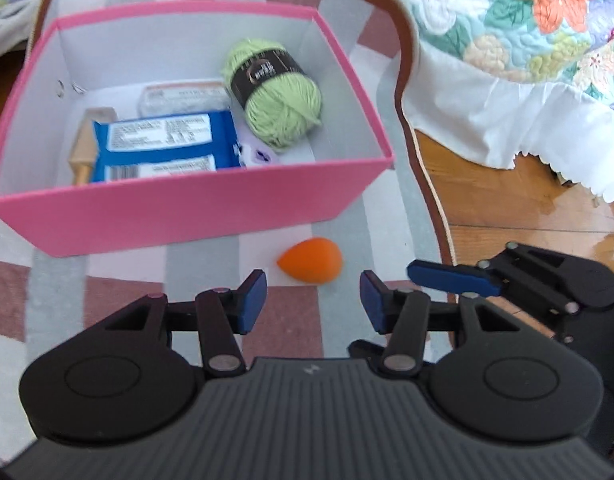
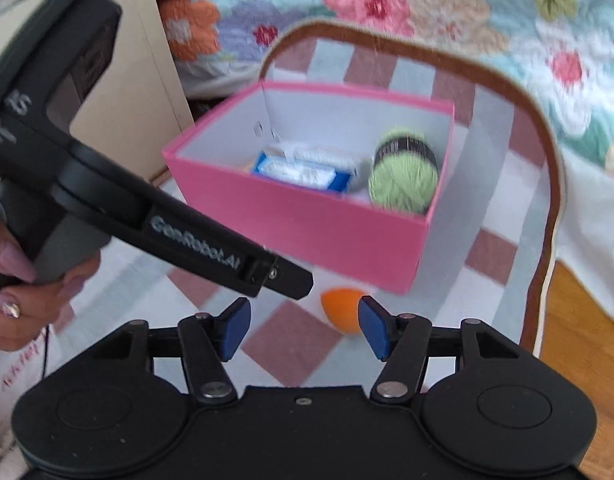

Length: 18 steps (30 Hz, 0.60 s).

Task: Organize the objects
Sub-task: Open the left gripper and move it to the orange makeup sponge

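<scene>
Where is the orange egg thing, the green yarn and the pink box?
orange sponge [image 1: 310, 260]: left wrist view, middle of its body.
green yarn ball [image 1: 283, 100]: left wrist view, its side.
pink box [image 1: 179, 216]: left wrist view, near wall.

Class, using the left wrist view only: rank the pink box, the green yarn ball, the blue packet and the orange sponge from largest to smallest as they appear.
1. pink box
2. blue packet
3. green yarn ball, close to the packet, so unsure
4. orange sponge

Checked rug [image 1: 119, 288], wooden floor [image 1: 507, 208], floral quilt [image 1: 547, 20] with white skirt.
</scene>
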Available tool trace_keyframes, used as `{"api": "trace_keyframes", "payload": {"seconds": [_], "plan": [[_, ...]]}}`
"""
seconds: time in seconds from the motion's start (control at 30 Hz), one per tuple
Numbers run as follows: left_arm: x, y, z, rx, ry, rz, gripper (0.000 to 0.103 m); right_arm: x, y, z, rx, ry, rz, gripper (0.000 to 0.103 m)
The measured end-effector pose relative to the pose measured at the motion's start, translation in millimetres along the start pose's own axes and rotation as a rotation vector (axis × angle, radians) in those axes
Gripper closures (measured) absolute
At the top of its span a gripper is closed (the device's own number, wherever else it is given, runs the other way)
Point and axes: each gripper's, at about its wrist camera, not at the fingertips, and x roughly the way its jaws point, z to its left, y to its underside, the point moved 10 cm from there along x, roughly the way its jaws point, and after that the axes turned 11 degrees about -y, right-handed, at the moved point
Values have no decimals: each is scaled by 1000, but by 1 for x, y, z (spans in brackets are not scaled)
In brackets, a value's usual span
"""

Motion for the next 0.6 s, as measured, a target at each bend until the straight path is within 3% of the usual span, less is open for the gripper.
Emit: {"api": "trace_keyframes", "payload": {"seconds": [0.3,0.43,0.6], "plan": [[42,17,3,-41,75,-52,53,35,27,-25,-53,83,-24,39],[48,14,5,-33,93,-74,53,53,33,-34,-92,130,45,38],[58,6,2,-92,166,-70,52,68,32,-43,-76,100,47,39]]}}
